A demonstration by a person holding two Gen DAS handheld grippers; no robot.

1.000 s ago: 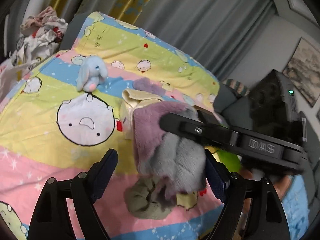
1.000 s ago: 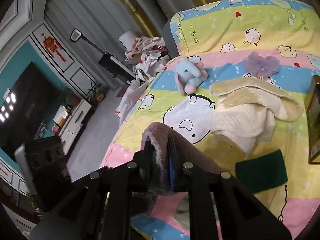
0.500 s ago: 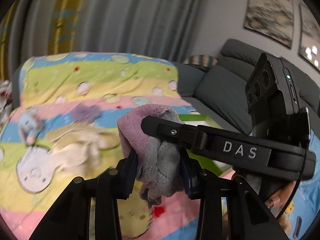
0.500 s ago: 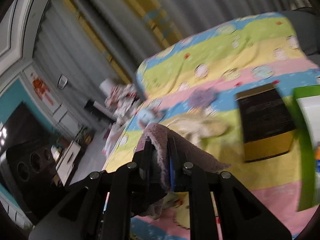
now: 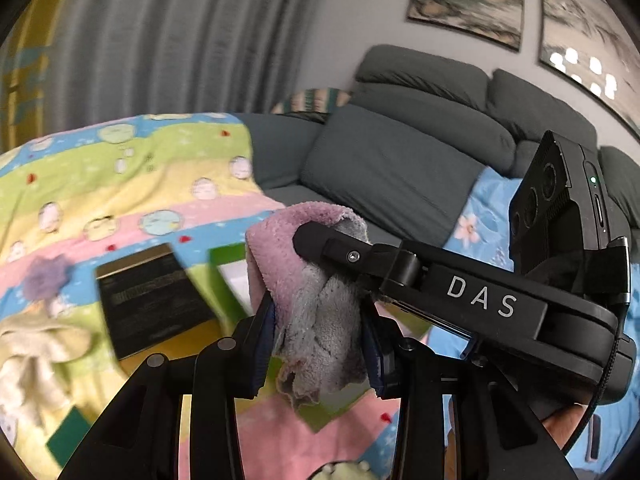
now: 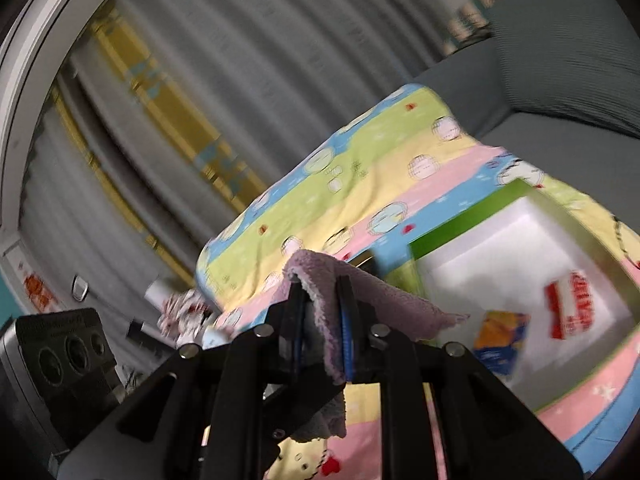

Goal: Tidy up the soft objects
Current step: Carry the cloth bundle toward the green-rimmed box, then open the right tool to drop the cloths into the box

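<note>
A fluffy cloth (image 5: 316,312), purple on one side and grey on the other, hangs in the air between both grippers. My left gripper (image 5: 318,340) is shut on its lower bunched part. My right gripper (image 6: 322,316) is shut on its folded top edge, and in the left wrist view it reaches in from the right. The cloth (image 6: 384,304) drapes to the right of the right gripper's fingers. A green box (image 6: 452,228) with a white inside lies on the striped cartoon blanket (image 6: 360,168) below and to the right.
A black box (image 5: 152,300) lies left of the green box (image 5: 228,252). A cream towel (image 5: 32,352), a purple flower-shaped piece (image 5: 48,276) and a green sponge (image 5: 68,436) lie further left. Two packets (image 6: 500,340) sit in the green box. A grey sofa (image 5: 400,168) stands behind.
The left gripper closed on the cloth. Both grippers carried it up and to the right, away from the blue plush toy, which has left view, toward the black and green boxes.
</note>
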